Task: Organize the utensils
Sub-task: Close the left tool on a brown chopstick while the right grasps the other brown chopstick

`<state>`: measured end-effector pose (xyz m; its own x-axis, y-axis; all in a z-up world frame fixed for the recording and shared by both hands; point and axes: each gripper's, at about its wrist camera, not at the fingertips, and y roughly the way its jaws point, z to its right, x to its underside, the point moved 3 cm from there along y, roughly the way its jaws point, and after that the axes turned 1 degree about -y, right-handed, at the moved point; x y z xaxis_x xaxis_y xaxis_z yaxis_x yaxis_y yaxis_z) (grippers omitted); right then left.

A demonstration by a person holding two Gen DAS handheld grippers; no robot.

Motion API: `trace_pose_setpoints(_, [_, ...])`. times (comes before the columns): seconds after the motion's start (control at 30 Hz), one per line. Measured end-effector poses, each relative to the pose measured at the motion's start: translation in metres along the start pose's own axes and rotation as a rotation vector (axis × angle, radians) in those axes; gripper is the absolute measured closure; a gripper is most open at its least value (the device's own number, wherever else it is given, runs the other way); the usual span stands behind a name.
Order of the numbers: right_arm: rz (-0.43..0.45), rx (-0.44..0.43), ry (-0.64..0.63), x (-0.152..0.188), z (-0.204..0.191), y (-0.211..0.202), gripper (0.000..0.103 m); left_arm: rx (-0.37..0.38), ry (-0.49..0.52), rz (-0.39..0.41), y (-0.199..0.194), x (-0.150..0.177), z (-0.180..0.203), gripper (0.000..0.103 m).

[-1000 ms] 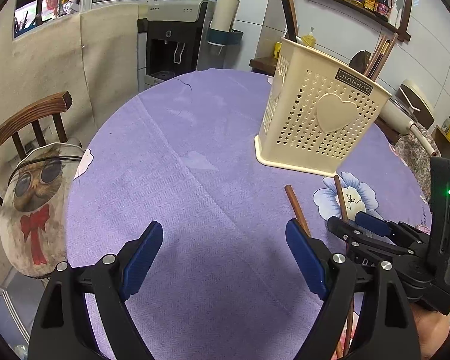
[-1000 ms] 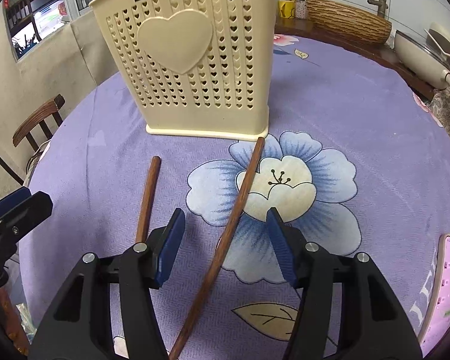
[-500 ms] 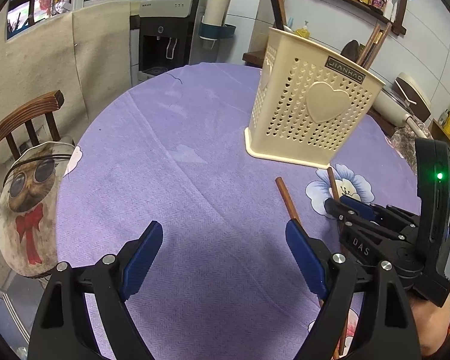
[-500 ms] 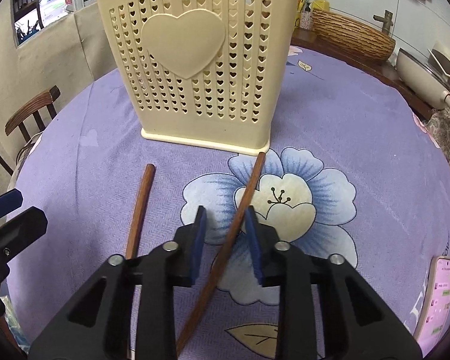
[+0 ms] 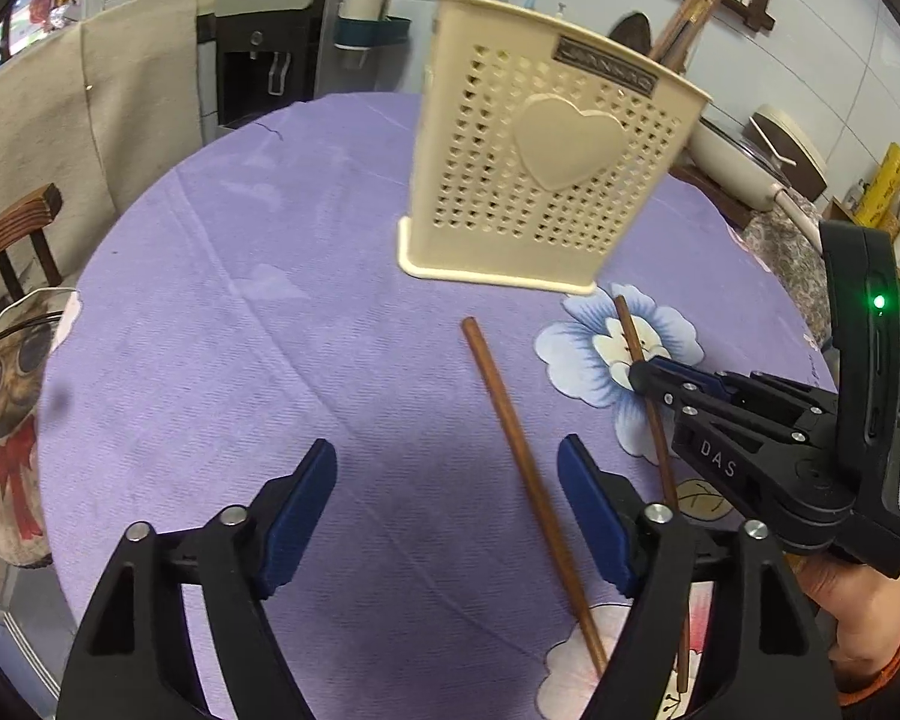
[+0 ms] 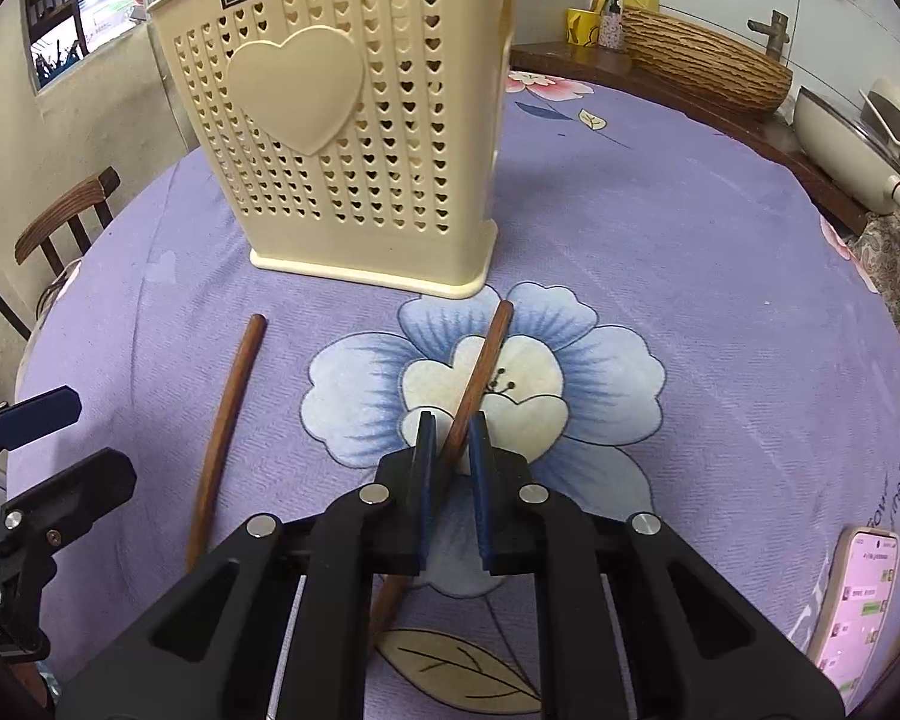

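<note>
Two brown wooden chopsticks lie on the purple tablecloth in front of a cream perforated utensil holder [image 6: 354, 138] that has several chopsticks standing in it. My right gripper [image 6: 450, 429] is shut on the right chopstick [image 6: 480, 360] near its middle, over the blue flower print; it also shows in the left wrist view [image 5: 651, 372]. The left chopstick [image 5: 522, 468] lies free on the cloth [image 6: 228, 426]. My left gripper [image 5: 447, 480] is open and empty, low over the cloth, with the left chopstick between its jaws near the right one.
A phone [image 6: 858, 600] lies at the table's right edge. A wooden chair with an owl cushion [image 5: 6, 396] stands at the left. A pan [image 6: 840, 138] and a shelf sit behind the table on the right. A water dispenser [image 5: 264, 54] stands at the back.
My right gripper has closed from wide open onto the right chopstick. My left gripper has shifted right and forward, so the left chopstick now lies between its jaws, and it has narrowed somewhat.
</note>
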<state>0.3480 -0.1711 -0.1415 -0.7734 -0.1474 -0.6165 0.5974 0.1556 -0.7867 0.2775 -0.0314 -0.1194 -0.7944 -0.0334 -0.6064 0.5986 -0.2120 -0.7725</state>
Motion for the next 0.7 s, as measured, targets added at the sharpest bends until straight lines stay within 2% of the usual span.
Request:
trace_pose_setpoints(0.17, [0.002,-0.011,0.014,0.001,0.004,0.0,0.091,0.012,0.037,-0.039,0.012,0.001,0.015,0.042])
trace_pose_setpoints(0.47, [0.009,-0.025,0.029,0.002,0.009,0.0,0.091,-0.05,0.076,-0.05,0.03,-0.002,0.028,0.062])
trace_pose_setpoints(0.57, [0.008,-0.027,0.029,0.001,0.011,0.001,0.091,-0.07,0.094,-0.047,0.033,-0.005,0.032,0.073])
trace_pose_setpoints(0.63, [0.009,-0.025,0.028,0.001,0.011,0.001,0.091,-0.079,0.101,-0.046,0.036,-0.007,0.034,0.084])
trace_pose_setpoints(0.7, [0.009,-0.022,0.027,0.001,0.011,0.001,0.091,-0.075,0.099,-0.047,0.038,-0.009,0.034,0.088])
